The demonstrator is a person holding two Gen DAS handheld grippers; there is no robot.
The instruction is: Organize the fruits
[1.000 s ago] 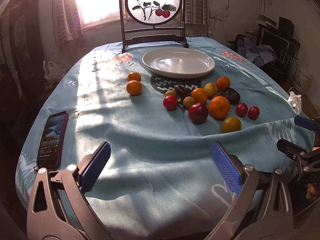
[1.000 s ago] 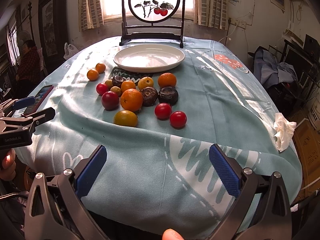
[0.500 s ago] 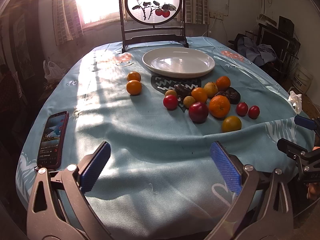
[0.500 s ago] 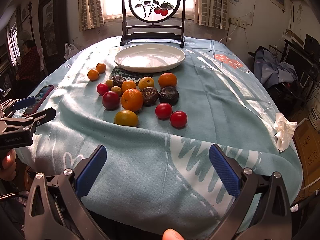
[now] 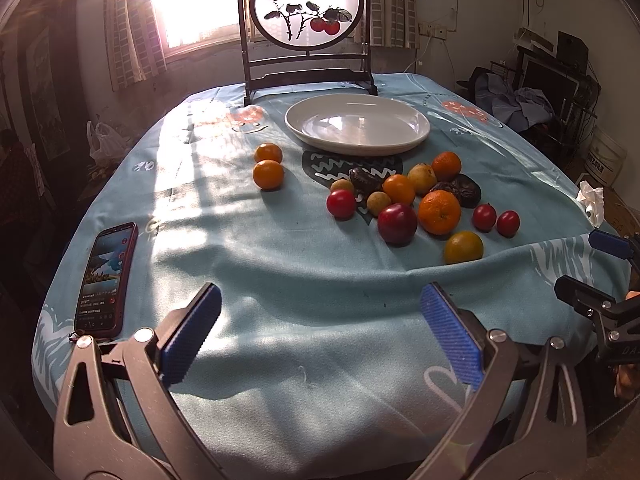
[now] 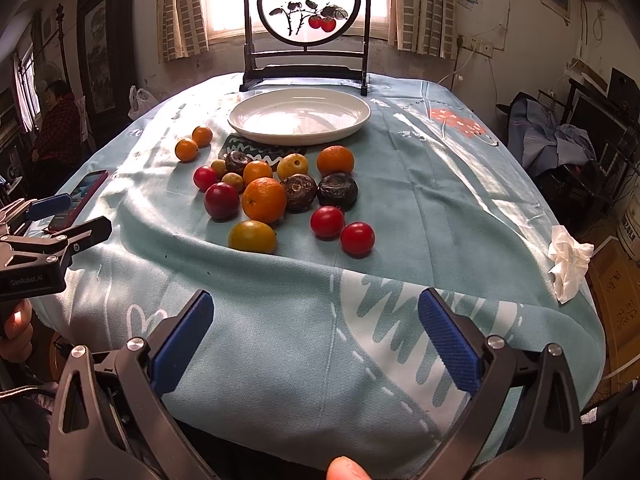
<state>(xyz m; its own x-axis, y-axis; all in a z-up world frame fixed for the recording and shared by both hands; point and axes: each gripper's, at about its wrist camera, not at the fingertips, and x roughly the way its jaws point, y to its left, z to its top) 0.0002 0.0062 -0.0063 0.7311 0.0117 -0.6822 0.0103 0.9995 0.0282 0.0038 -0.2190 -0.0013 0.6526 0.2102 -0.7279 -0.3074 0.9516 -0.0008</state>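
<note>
Left gripper (image 5: 320, 336) and right gripper (image 6: 316, 334): both spread wide, holding nothing, at the near bench (image 6: 440, 184) edge. Fruits (image 6: 264, 200) clustered mid-bench, near side of white plate (image 6: 298, 116).

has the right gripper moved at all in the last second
Barely. In the right wrist view the white plate and fruit sit very slightly lower than before, so the open right gripper has at most crept or tilted a touch.

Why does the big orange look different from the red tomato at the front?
The big orange is larger, orange and dimpled; the red tomato is smaller, red, smooth and shiny. The orange sits packed among other fruit, while the tomato lies at the bunch's near edge. Both are round and rest on the blue tablecloth.
</note>
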